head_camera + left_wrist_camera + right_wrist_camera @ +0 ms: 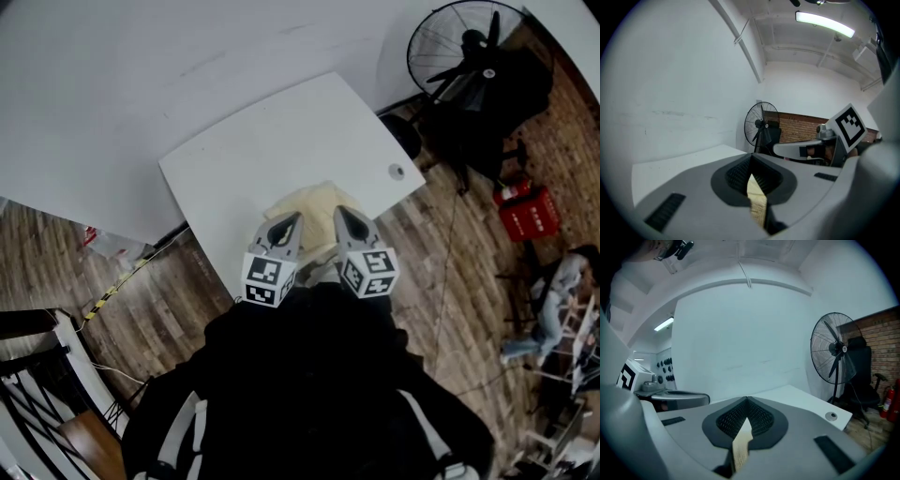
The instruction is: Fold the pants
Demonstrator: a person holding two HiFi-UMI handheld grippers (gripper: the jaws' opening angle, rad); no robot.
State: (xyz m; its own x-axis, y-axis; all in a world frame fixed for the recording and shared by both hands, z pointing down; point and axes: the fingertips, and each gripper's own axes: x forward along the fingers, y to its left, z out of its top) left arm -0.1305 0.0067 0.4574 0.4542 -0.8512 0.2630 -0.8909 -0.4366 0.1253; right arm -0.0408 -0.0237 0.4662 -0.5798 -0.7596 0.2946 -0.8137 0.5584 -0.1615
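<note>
The person holds the left tongs (284, 228) and the right tongs (349, 223) side by side over the near edge of the white tabletop (281, 141). Each one is clenched on a fold of the cream pants (317, 204), and the cloth shows between the jaws in both gripper views. The pants are bunched at that near edge, between the two tongs. A black fan (457, 42) stands beyond the tabletop.

- The pants (317, 208) lie on the table (281, 131) at its near edge, between the left gripper (284, 225) and the right gripper (347, 220), with a fold inside each one's jaws.
- A cable hole (397, 172) sits in the table, ahead and right of the right gripper.
- A fan (461, 42) stands past the table, far ahead-right.
- A crate (528, 214) rests on the floor (441, 262), well right of the right gripper.
</note>
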